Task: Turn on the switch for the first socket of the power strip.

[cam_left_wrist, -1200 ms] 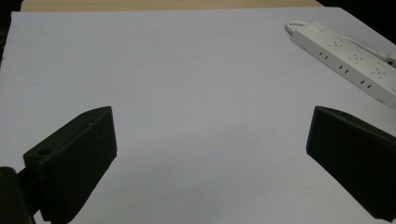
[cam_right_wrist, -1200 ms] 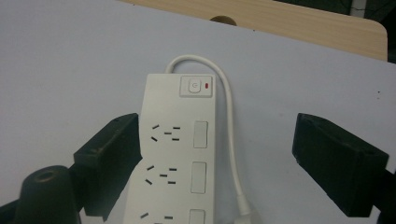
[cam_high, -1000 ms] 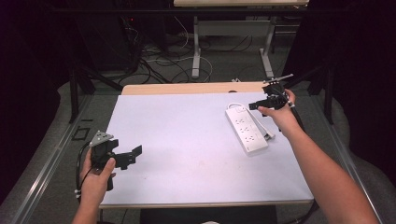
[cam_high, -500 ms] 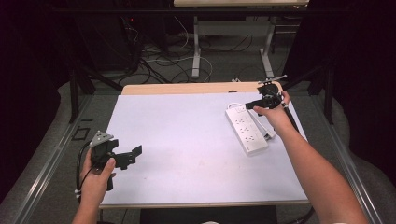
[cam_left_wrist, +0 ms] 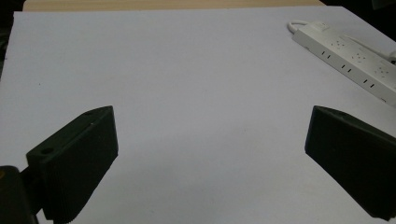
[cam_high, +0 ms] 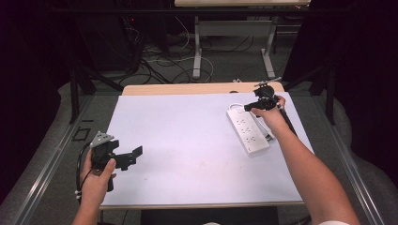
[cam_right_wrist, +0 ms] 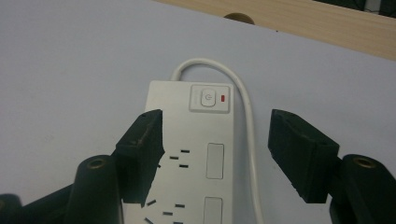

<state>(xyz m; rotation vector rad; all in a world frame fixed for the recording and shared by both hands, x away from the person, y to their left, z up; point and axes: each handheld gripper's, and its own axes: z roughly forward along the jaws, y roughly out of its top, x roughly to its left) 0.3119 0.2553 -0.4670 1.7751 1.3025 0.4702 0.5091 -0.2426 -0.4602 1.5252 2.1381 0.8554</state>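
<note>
A white power strip [cam_high: 248, 133] lies flat on the right side of the table, its cord [cam_right_wrist: 243, 100] curling round its far end. My right gripper [cam_high: 251, 107] hovers just over that far end. In the right gripper view its jaws straddle the strip [cam_right_wrist: 196, 154] short of the rocker switch [cam_right_wrist: 210, 98]. Those jaws have just been closing, but neither pad touches the strip. My left gripper [cam_high: 133, 157] is held at the near left of the table, open wide with nothing between its jaws [cam_left_wrist: 210, 121]. The strip [cam_left_wrist: 355, 58] lies far off at its upper right.
A white sheet [cam_high: 187, 140] covers the table, with a bare wooden strip [cam_high: 187, 88] along the far edge. Cables and metal table legs [cam_high: 197, 51] are on the floor beyond. A rail [cam_high: 47, 168] runs beside the table on the left.
My right gripper has moved a little left and lower over the far end of the power strip. The left gripper has stayed where it was.
</note>
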